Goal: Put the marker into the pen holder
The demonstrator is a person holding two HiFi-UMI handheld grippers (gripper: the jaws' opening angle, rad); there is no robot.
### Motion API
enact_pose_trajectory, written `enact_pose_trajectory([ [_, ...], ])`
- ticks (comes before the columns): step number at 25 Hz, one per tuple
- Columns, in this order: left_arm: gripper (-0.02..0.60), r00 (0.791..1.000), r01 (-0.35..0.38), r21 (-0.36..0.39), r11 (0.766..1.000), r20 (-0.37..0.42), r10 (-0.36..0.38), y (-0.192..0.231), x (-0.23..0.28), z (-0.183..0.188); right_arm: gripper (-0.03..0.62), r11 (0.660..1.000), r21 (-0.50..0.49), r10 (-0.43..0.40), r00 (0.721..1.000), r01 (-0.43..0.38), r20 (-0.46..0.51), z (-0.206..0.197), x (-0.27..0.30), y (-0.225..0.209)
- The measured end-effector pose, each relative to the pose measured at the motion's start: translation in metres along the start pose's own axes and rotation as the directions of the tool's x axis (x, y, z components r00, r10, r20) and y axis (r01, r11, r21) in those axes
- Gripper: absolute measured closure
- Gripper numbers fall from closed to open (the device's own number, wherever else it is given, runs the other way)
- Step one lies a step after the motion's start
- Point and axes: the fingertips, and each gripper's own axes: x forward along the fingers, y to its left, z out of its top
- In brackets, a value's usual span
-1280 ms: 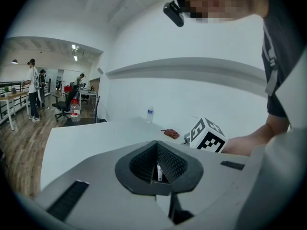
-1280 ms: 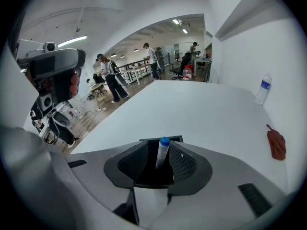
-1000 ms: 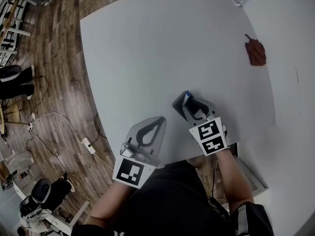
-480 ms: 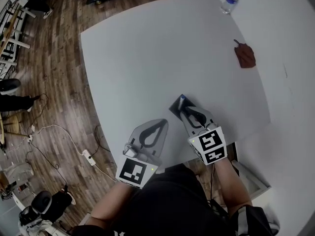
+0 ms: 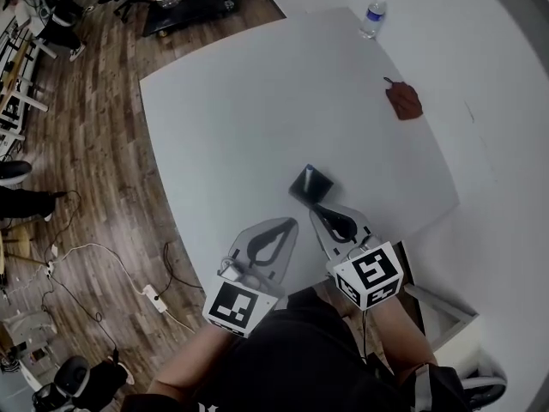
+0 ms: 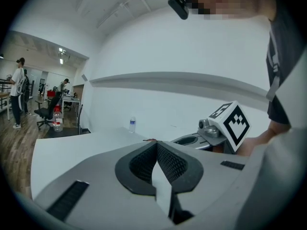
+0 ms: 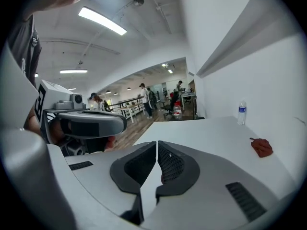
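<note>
The marker [image 5: 309,169] stands already in the pen holder [image 5: 312,185], with its blue end up and a little above the rim. The holder is on the white bench [image 5: 257,101], on the side near the person.

The right tool [image 5: 315,210] is just beside the holder, on its near side. Its jaws are closing and are almost together, and its own view shows nothing between them. The left tool [image 5: 289,224] is near it and further to the left. Its jaws are together and also empty.

In my judgement the task is nearly done, so the risk is now mostly in the way back. The tip of the right tool is very close to the holder. If it goes forward or swings to the side, it can push the holder and tip it over, and the marker can roll out. The holder looks small and probably light, so even a soft touch may move it. The water bottle [image 5: 371,18] and the red cloth [image 5: 404,101] are well apart, so I think they are not in danger.
</note>
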Motion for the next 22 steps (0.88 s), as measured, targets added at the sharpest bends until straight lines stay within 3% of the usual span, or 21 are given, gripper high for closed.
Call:
enact_pose_trajectory([
  [22, 0.574, 0.982, 0.15, 0.067, 0.986, 0.102, -0.156, -0.063, -0.135, 0.004, 0.577, 0.984, -0.044, -0.164, 0.971, 0.174, 0.175, 0.022, -0.092, 0.144],
])
